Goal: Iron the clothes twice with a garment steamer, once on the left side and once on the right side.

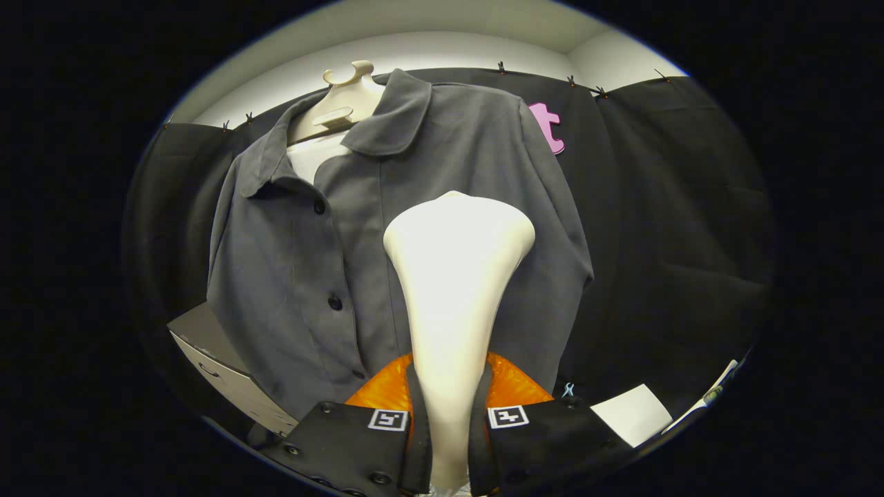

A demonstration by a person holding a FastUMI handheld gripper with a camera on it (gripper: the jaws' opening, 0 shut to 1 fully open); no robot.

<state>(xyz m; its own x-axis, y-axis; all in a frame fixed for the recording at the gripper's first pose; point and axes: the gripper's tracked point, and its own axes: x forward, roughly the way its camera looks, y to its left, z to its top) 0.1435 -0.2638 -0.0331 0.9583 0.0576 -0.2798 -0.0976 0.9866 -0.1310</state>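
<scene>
Tool (449, 442) clamped on steamer (456, 276) neck, rigid, probably light; head seems against soft grey shirt (290, 276), right of buttons.

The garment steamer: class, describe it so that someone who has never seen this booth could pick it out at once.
Start at the dark grey buttoned shirt hanging on a cream mannequin form against the black cloth wall. In front of the shirt stands the smooth cream-white garment steamer, its narrow handle clamped between the gripper's fingers. Its wide, rounded head flaring at the top sets it apart from everything else here.
</scene>
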